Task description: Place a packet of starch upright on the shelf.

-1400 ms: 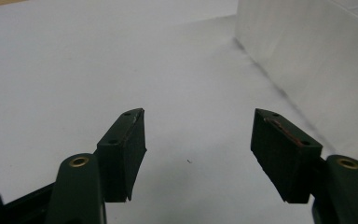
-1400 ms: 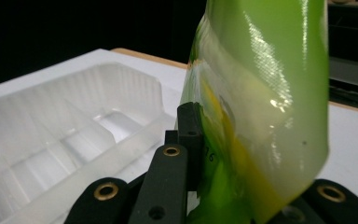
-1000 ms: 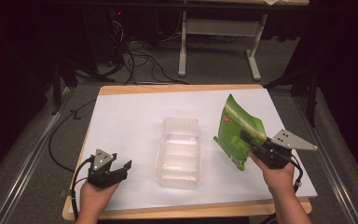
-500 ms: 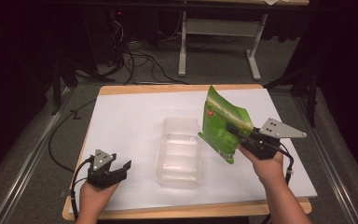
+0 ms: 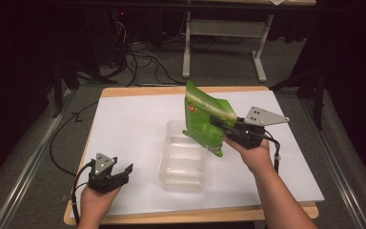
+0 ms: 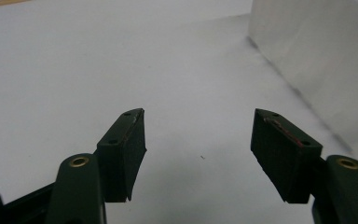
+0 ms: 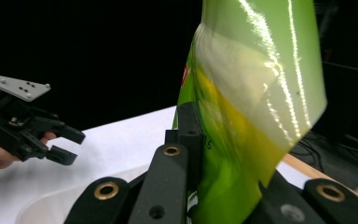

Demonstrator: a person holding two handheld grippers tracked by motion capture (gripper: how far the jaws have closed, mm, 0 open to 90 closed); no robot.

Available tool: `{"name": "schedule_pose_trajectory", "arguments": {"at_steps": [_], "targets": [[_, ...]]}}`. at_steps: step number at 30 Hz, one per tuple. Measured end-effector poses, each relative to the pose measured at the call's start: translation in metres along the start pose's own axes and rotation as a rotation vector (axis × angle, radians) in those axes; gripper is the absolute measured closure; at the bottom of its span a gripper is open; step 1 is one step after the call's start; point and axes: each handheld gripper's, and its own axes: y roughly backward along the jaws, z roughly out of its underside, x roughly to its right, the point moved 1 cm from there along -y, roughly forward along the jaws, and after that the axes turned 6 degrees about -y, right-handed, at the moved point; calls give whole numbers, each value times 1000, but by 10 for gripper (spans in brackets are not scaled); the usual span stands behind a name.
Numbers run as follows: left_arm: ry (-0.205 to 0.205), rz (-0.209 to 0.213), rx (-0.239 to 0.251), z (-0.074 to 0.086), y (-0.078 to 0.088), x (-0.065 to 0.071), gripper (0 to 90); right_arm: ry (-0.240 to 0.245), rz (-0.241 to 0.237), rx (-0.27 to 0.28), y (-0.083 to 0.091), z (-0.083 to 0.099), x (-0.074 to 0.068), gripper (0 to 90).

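The right gripper [image 5: 221,125] was clamped on a green snack bag [image 5: 205,119], pinching it low on 1 side so the pouch stood tilted upward above the far right corner of a clear plastic container [image 5: 183,157]. That container sat in the middle of the white surface [image 5: 124,124], open side up. In the right gripper view the bag [image 7: 251,107] rose between the 2 black jaws, glossy and slightly twisted, with the container's rim [image 7: 74,205] pale below.

The step in hand looked like carrying the bag over the container to set it inside. To do it well, the grip should have stayed firm, because the film was slick and the pouch leaned away from the jaws. The bag would best be centred over the opening and lowered flat along the container's long axis, then released only once it rested on the bottom.

The left gripper [image 5: 124,172] lay near the front left edge of the surface, well apart from the container, its jaws spread wide with nothing between them. It could steady the container's near wall if the light tub started to slide.
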Motion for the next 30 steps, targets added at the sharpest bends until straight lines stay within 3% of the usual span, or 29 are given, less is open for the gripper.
{"name": "schedule_pose_trajectory", "arguments": {"at_steps": [9, 16, 30], "targets": [[9, -15, -7, 3, 2, 0, 359, 23, -116, -12, -22, 4, -4, 894], [11, -16, -4, 4, 4, -1, 359, 35, -171, -54, -32, 8, -12, 893], [19, -26, 0, 7, 10, -3, 359, 28, -184, -129, -43, 18, -11, 892]]}}
